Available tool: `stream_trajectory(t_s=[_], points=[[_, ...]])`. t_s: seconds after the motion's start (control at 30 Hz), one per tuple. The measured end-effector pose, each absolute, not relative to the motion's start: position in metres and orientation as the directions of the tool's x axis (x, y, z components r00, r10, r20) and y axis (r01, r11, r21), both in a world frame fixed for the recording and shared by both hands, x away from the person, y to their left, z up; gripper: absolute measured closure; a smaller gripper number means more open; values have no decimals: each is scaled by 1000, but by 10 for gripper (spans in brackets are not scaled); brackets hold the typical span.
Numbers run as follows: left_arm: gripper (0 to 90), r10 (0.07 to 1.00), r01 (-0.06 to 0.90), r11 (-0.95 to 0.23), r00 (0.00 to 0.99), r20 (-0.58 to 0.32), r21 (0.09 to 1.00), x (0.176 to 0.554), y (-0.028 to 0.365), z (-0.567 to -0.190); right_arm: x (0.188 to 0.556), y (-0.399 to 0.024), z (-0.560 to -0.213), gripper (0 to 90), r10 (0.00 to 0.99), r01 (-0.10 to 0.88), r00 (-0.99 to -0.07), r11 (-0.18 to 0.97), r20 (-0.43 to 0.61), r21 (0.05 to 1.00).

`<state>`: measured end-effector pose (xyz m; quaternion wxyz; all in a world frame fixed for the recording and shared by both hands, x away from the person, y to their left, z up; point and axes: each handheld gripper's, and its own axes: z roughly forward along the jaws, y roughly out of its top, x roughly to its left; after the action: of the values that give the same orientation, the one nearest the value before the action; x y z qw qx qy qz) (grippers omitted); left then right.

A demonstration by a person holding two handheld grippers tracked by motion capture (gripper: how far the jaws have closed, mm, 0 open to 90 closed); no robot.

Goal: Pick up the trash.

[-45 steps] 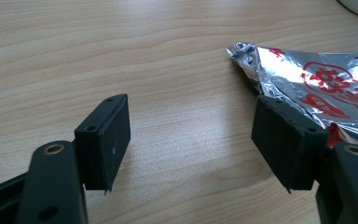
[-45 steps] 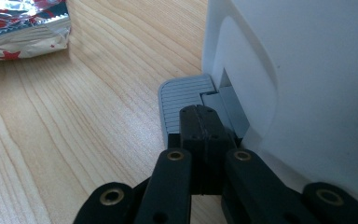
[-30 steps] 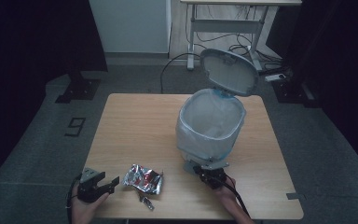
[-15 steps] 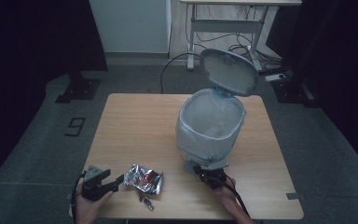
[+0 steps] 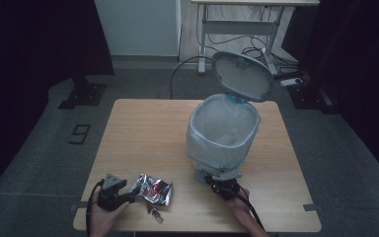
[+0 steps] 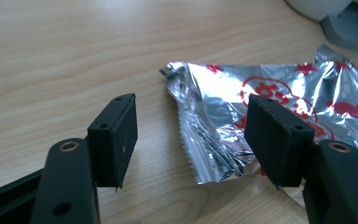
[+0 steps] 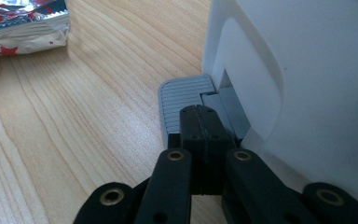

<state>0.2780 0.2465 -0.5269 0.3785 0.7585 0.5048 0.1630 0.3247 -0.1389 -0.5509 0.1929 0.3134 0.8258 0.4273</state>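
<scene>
shiny silver wrapper (image 5: pixel 153 189) with red marks lies on the wooden tabletop (image 5: pixel 143 133), at the lower left of the frame in the high view. we see the left gripper (image 6: pixel 191 135) with its jaws wide apart and just closing a bit, the wrapper's edge between them, not pinched. the right gripper (image 7: pixel 200 126) has its jaws shut tight, pressing on the grey pedal (image 7: pixel 182 100) of the white bin (image 5: pixel 223 129), whose lid (image 5: pixel 242 76) stands up.

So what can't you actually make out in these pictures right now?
- Printing on the crumpled silver foil wrapper with red print: right gripper view, cut off by the top edge; high view, too small.
- Contents of the white pedal bin with a plastic liner: high view, hazy liner.
- Grey ribbed pedal: near end hidden under the right gripper.
</scene>
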Motion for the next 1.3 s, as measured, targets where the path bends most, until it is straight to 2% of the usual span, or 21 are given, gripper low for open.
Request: stream_trajectory(t_s=[0.47, 0.67, 0.77, 0.83, 1.07, 1.3], points=[[501, 884, 668, -255, 454, -112, 700, 282, 241, -541, 324, -138, -551, 900, 681, 342, -729, 451, -71, 825], [612, 893, 664, -255, 441, -92, 703, 281, 241, -541, 323, -138, -551, 900, 680, 337, -729, 455, -77, 824], [715, 900, 660, -254, 429, -77, 707, 281, 240, -542, 323, -138, -551, 900, 680, 336, -729, 456, -78, 824], [728, 901, 661, -254, 427, -75, 706, 282, 239, -542, 323, -138, -551, 900, 680, 337, -729, 455, -78, 824], [821, 897, 664, -230, 429, -109, 712, 282, 239, -540, 323, -138, -551, 900, 680, 335, -729, 456, -79, 824], [862, 886, 646, -168, 431, -173, 745, 279, 245, -533, 323, -138, -551, 900, 679, 334, -730, 457, -81, 824]])
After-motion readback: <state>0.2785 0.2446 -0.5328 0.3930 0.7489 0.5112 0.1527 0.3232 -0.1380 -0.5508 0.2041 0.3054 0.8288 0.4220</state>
